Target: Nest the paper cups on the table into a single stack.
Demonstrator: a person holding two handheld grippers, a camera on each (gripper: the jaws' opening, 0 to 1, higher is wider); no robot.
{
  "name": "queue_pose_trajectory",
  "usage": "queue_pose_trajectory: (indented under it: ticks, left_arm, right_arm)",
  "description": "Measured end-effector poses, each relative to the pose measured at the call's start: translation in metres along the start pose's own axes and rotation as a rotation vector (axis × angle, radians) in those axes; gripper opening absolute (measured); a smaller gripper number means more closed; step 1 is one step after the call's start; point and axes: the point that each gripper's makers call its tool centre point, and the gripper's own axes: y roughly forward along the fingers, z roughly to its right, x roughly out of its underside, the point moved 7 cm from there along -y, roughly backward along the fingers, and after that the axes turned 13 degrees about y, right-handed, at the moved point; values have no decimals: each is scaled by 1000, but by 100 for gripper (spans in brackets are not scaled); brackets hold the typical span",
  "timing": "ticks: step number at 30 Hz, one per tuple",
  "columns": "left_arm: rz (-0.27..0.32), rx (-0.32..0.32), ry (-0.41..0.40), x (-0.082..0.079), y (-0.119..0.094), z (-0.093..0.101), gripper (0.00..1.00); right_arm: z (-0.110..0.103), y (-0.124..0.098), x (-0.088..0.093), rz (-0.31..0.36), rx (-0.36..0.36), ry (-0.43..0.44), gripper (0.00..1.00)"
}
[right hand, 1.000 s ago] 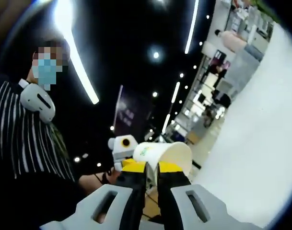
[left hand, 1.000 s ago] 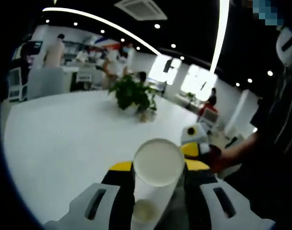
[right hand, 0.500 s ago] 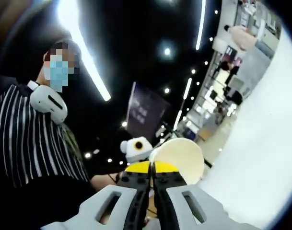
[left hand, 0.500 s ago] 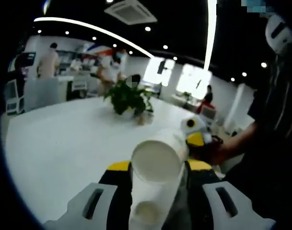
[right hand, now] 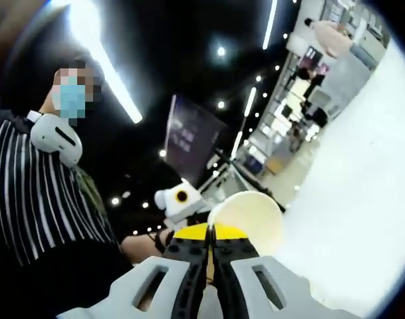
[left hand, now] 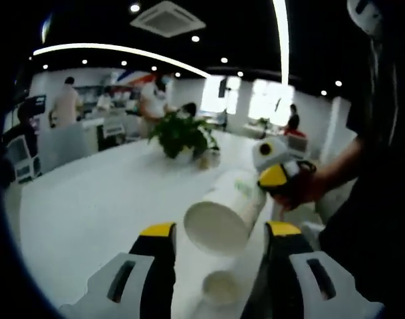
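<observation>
Above a large white surface (left hand: 89,206), two hand-held tools work with paper cups. Seen from the left gripper view, the left tool (left hand: 219,249) stands wide, its two yellow-tipped jaws apart with nothing pressed between them. A white paper cup (left hand: 222,216) hangs in the air between and beyond those jaws, lying sideways with its flat base toward the camera. The right tool (left hand: 278,176) reaches in from the right and holds that cup near its rim. Below it, a second cup (left hand: 220,288) stands upright on the surface, its open mouth facing up, close to the camera.

From the right gripper view, the right tool (right hand: 211,236) has its jaws pinched narrow, clamped on the wall of the cup (right hand: 249,216), whose open mouth shows cream-coloured just past the tips. A person in a striped top (right hand: 36,199) stands behind.

A potted plant (left hand: 182,136) sits farther back on the surface.

The held cup looks tilted rather than aimed base-down at the standing cup. Lowered at this angle, its edge would likely catch the standing cup's rim and tip it over. The thin pinch on the wall could also crease it or let it slip.
</observation>
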Motion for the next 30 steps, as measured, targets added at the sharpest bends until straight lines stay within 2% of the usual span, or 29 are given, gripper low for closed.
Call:
queue_pose_trajectory:
  ticks: [7,10,13,17,21,27,29,30]
  left_arm:
    - [12,-39,33,4,-4,-4,59]
    - [-16,-51,34,10,-5,-4,66]
    - [-42,-78,73,14,-7,-5,74]
    - [-58,-88,66,20,-11,-7,77]
    - [-56,-127,66,24,-13,-10,90]
    - [-66,-155,68,29,-16,-16,99]
    - [-50,-154,59,28,-16,-17,99]
    - [-19,-173,64,24,-17,-19,99]
  right_arm:
    - [-1,9,-3,-54,33,-32,0]
    - [1,14,-5,-84,61,-66,0]
    - [3,15,-9,-119,102,-95,0]
    - [2,15,-15,-134,125,-134,0]
    - [2,12,-21,-141,153,-167,0]
    - [3,9,-28,-129,173,-180,0]
    - [3,8,-31,-127,179,-187,0]
    - [4,8,-32,-127,181,-189,0]
